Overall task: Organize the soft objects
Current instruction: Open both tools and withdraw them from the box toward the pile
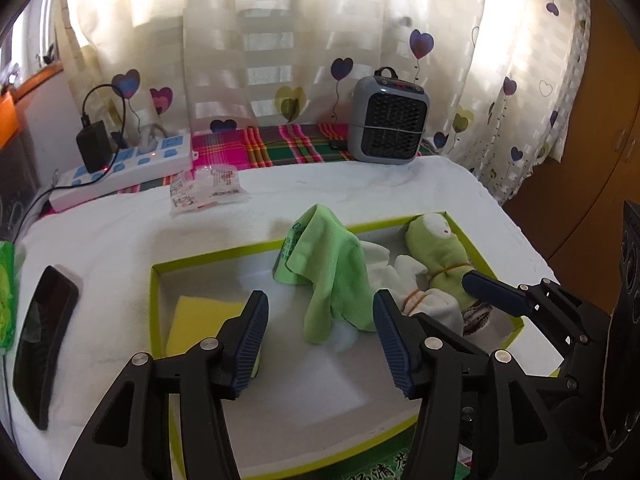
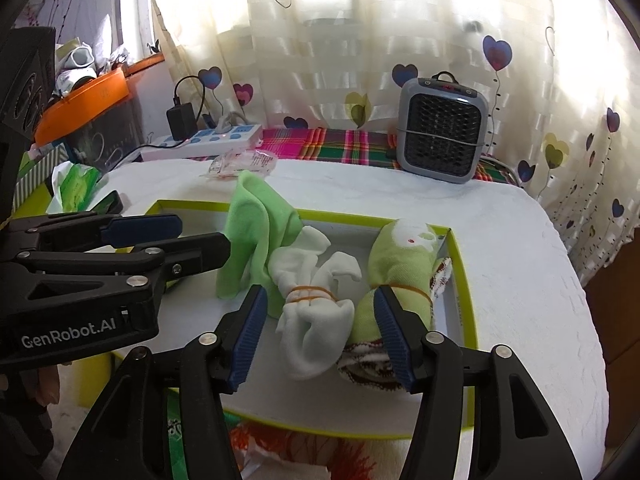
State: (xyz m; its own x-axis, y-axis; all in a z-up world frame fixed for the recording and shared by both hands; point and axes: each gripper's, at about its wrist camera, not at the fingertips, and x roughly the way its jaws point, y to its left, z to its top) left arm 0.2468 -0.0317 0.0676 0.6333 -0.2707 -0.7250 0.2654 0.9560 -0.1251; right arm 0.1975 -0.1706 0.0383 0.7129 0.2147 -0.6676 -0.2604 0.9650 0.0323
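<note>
A shallow white box with a lime rim (image 1: pixel 224 254) (image 2: pixel 464 280) lies on the white-covered table. Inside it a light green cloth (image 1: pixel 332 276) (image 2: pixel 256 232) stands crumpled, beside a white sock bundle (image 2: pixel 316 320) (image 1: pixel 424 304) tied with an orange rubber band, and a green sock roll (image 1: pixel 436 248) (image 2: pixel 404 264). A yellow pad (image 1: pixel 200 316) lies in the box's left end. My left gripper (image 1: pixel 322 340) (image 2: pixel 200 234) is open, the cloth's lower end between its fingers, not pressed. My right gripper (image 2: pixel 320 336) is open around the white bundle; one of its fingers (image 1: pixel 496 294) shows over the green roll.
A grey fan heater (image 1: pixel 386 120) (image 2: pixel 444 136) and a power strip (image 1: pixel 124 168) (image 2: pixel 208 140) stand at the back. A dark phone (image 1: pixel 44 340) and green tissue pack (image 2: pixel 76 186) lie left of the box. A clear plastic packet (image 1: pixel 208 192) lies behind it.
</note>
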